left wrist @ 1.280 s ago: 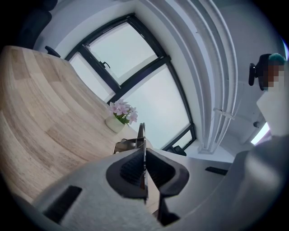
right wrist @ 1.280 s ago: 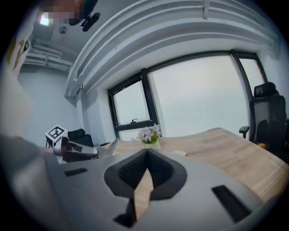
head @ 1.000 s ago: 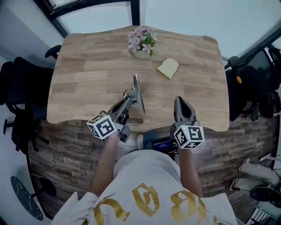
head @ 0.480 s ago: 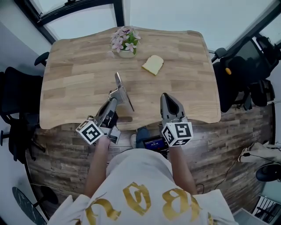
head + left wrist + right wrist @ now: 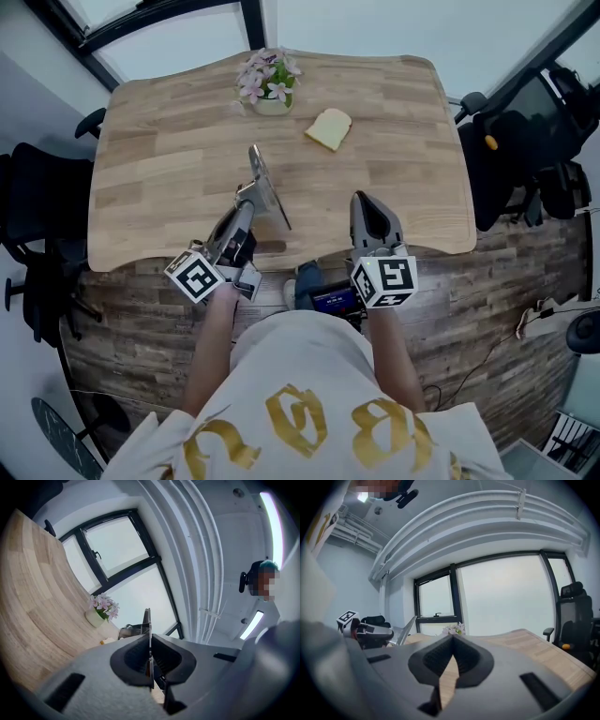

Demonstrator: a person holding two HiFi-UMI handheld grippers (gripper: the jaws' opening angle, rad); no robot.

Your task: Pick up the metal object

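The metal object (image 5: 266, 184) is a thin flat blade with a small bracket at its base, lifted above the wooden table (image 5: 159, 159). My left gripper (image 5: 246, 199) is shut on its near end. In the left gripper view the blade's edge (image 5: 147, 623) rises straight up out of the closed left gripper (image 5: 149, 644). My right gripper (image 5: 367, 202) hovers over the table's front edge, shut with nothing in it. In the right gripper view the right gripper (image 5: 451, 639) has its tips touching, and the blade (image 5: 406, 631) shows at the left.
A small pot of pink flowers (image 5: 267, 80) stands at the table's far edge, with a slice of bread (image 5: 329, 128) to its right. Black office chairs stand at the left (image 5: 37, 216) and right (image 5: 525, 159) of the table. A window lies beyond.
The head view has shifted a little. The left gripper keeps its hold on the metal object, still raised off the table. The right gripper stays shut near the front edge.
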